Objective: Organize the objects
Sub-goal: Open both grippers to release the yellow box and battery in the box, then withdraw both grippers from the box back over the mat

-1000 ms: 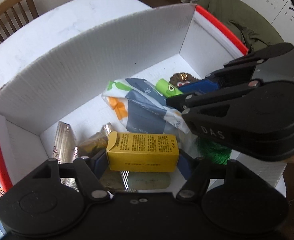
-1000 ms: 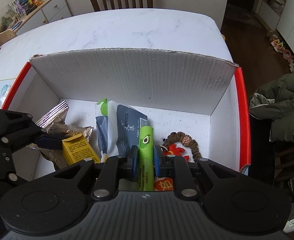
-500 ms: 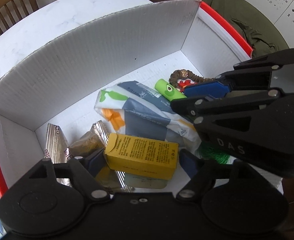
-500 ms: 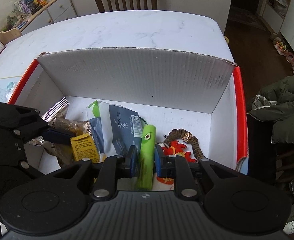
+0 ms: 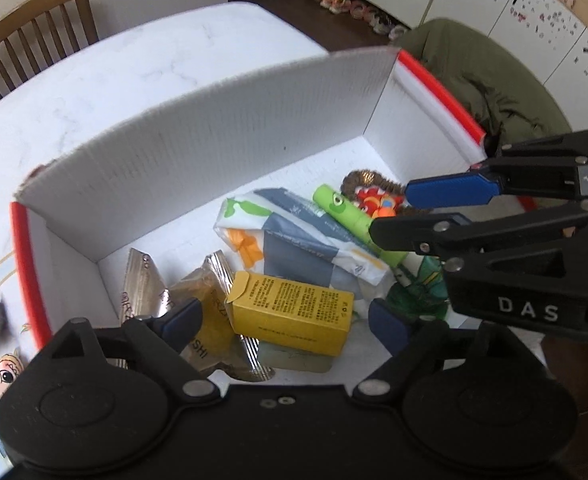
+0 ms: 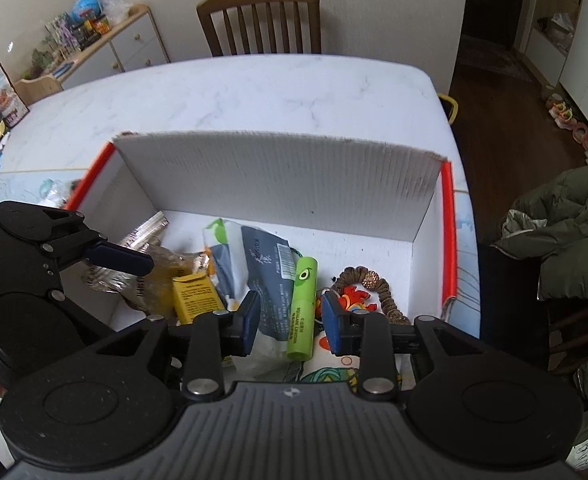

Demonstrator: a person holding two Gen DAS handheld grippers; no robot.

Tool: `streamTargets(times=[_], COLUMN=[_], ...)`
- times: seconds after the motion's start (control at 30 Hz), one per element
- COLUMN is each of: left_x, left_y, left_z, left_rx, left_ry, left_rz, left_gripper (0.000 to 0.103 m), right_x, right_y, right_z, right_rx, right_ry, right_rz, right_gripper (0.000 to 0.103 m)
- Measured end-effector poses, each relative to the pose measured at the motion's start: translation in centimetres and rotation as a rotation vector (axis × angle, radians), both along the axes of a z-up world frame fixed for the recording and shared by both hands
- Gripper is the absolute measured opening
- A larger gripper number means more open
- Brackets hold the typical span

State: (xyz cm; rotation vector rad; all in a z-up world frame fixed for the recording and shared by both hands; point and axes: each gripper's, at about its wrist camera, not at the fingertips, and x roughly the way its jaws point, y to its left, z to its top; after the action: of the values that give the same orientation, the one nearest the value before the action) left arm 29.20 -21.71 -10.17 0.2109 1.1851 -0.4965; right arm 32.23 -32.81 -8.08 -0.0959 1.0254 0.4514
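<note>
The desk [image 6: 254, 92] carries a white box [image 6: 278, 184] with red-edged side walls, its tall back wall standing ahead of both tools, so it serves as the bin where the loose things are gathered. Inside it, ahead of and below the right hand-held gripper [image 6: 290, 318], a soft printed pouch [image 6: 270, 280] lies flat as the bed of the pile. The left hand-held gripper [image 5: 286, 316] hangs just above the box floor with its jaws spread wide to either side of the yellow carton [image 5: 290, 312], which lies free on foil packets [image 5: 146, 284] without either pad touching it. The right hand-held gripper is likewise parted, its blue pads clear on both sides of the green tube [image 6: 303, 308], which rests lengthwise on the pouch; a brown scrunchie [image 6: 373, 284] and a small red toy [image 6: 353, 294] sit just to its right. Half a second ago each tool was clamped on its item, carton in the left and tube in the right; now both grips are released, both items lie in the box, and the tools look drawn back a little from them.
</note>
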Motion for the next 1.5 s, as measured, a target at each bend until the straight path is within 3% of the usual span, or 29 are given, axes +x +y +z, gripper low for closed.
streamTargets(times=[0.1,0.17,0.63,0.9,1.0,1.5], left_x=[-0.6,-1.3,-4.0,-5.3,-5.6,-7.1], left_y=[0.7,1.1,3.4,7.6,9.6,19.8], left_z=[1.1,1.3,4.8,6.5,6.7,7.2], left_rx=[-0.025,-0.046,-0.124,-0.153,-0.167,-0.185], left_ry=[-0.028,-0.045,-0.199,-0.265,-0.272,-0.312], left_rz=[0.008,0.01,0.041,0.066,0.082,0.166], left_gripper=[0.093,0.093,0.093,0.097,0.097,0.103], right_x=[-0.7,-1.3,-4.7,-6.4,-7.1,-11.3], right_y=[-0.3,-0.3,0.9,3.0,4.3,13.3], right_z=[1.0,1.6,5.1,6.0,6.2,7.2], right_rx=[0.016,0.023,0.06,0.066,0.082,0.137], right_ry=[-0.014,-0.028,-0.104,-0.117,-0.115,-0.156], right_rz=[-0.005,-0.001,0.006,-0.008,-0.01,0.064], right_gripper=[0.035,0.043,0.053,0.055,0.063,0.075])
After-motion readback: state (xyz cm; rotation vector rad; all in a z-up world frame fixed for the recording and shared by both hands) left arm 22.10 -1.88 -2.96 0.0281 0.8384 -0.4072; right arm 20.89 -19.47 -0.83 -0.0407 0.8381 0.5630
